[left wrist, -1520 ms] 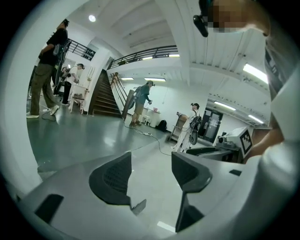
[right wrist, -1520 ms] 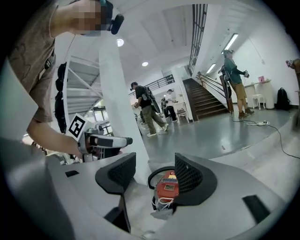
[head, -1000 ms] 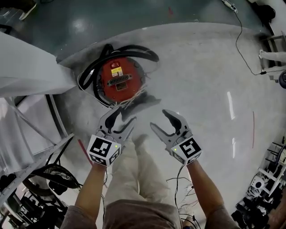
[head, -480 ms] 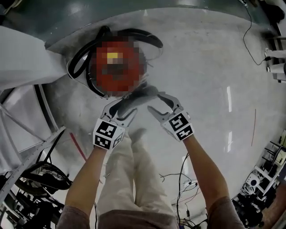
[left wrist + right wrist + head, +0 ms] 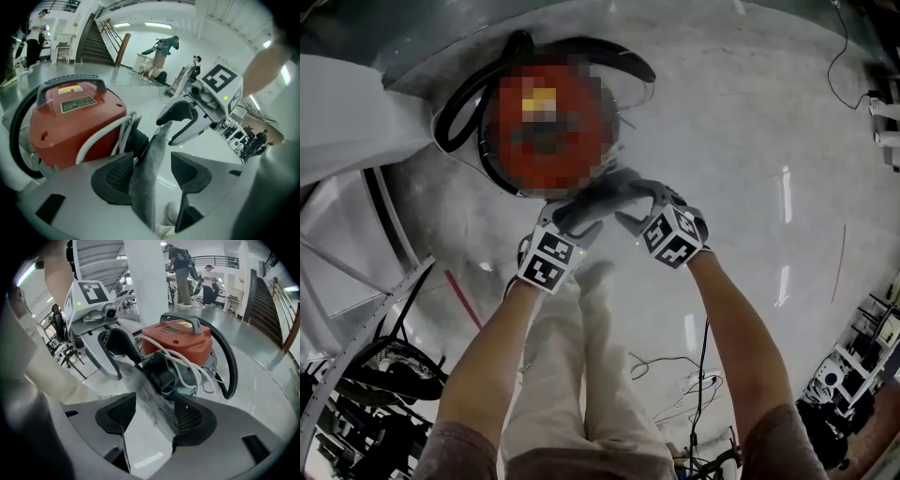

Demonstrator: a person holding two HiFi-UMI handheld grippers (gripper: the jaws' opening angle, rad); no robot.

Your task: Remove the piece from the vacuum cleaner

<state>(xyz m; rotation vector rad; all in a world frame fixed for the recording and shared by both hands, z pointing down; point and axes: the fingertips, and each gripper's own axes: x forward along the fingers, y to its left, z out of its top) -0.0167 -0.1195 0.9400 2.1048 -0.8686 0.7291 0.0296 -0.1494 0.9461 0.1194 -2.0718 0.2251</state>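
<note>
A red vacuum cleaner stands on the floor with a black hose looped round it. A flat grey piece sticks out of its near side, beside white cord. My left gripper is open around the piece, which leans on its left pad, with a gap to the right pad. My right gripper is also open; the piece lies against its right pad. Each gripper shows in the other's view: the right gripper and the left gripper face each other across the piece.
A white metal stair frame rises at the left, with dark gear under it. Loose cables lie on the pale floor by the person's legs. More equipment sits at the right edge. People stand far off in both gripper views.
Both grippers have moved forward to the vacuum cleaner and closer together. They now straddle the grey piece, which they were short of a second ago.
</note>
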